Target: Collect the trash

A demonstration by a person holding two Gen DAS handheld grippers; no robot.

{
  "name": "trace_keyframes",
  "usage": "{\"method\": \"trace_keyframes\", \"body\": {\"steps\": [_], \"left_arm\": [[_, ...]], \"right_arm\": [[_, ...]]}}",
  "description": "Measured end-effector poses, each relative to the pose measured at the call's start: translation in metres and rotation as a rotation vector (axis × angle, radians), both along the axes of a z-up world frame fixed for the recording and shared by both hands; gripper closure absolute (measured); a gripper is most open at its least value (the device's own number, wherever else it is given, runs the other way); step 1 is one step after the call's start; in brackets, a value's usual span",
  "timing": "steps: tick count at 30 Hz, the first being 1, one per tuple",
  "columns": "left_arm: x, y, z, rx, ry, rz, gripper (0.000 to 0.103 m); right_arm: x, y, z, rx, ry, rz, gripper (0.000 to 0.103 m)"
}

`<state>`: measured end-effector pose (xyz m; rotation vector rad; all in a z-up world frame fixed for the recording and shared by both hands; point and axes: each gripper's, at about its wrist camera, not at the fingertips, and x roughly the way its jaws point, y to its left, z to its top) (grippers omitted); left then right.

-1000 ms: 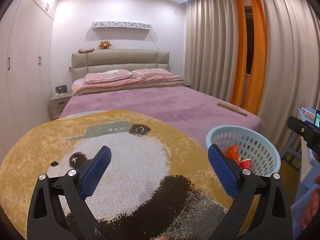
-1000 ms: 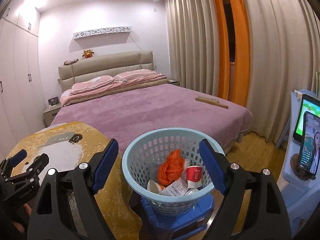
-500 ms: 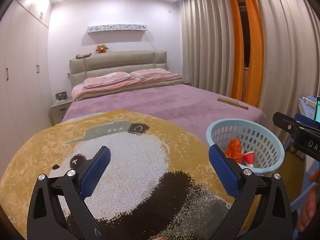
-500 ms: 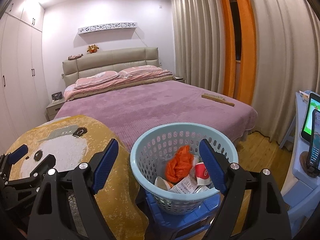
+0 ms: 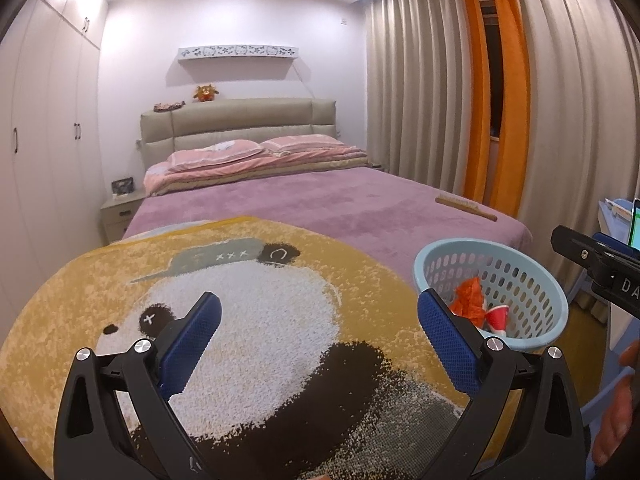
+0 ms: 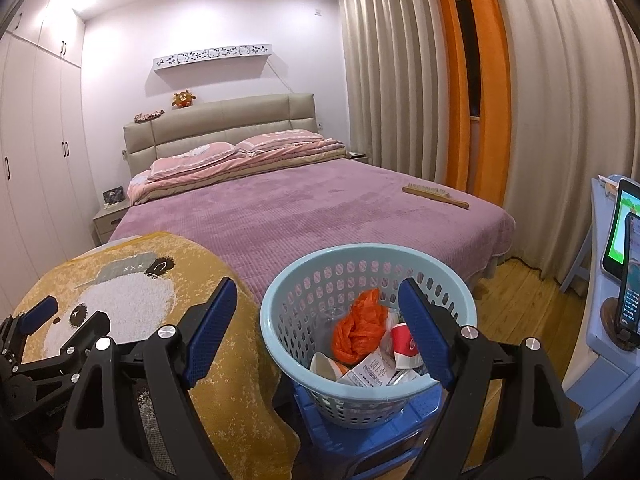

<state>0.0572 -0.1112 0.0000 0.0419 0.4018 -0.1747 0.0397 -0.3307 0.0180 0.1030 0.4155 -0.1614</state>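
Task apparently complete: both tongs, left gripper (image 5: 318, 344) and right gripper (image 6: 318, 328), released and empty; trash fills basket (image 6: 280, 322) ahead of right tongs.

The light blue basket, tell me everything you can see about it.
The light blue basket is round, plastic-looking, with a smooth rim and perforated walls. It stands upright on a blue plastic stool, beside the panda rug and near the foot of the bed. Inside lie a crumpled orange bag, a red paper cup and paper scraps. Neither gripper touches it.
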Motion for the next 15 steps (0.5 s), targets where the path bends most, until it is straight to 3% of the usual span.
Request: {"method": "trace_keyframes", "body": {"steps": [15], "left_arm": [[0.001, -0.0005, -0.0006, 0.005, -0.001, -0.005, 0.007]], "right_arm": [[0.0038, -0.0028, -0.0035, 0.007, 0.018, 0.0, 0.024]]}}
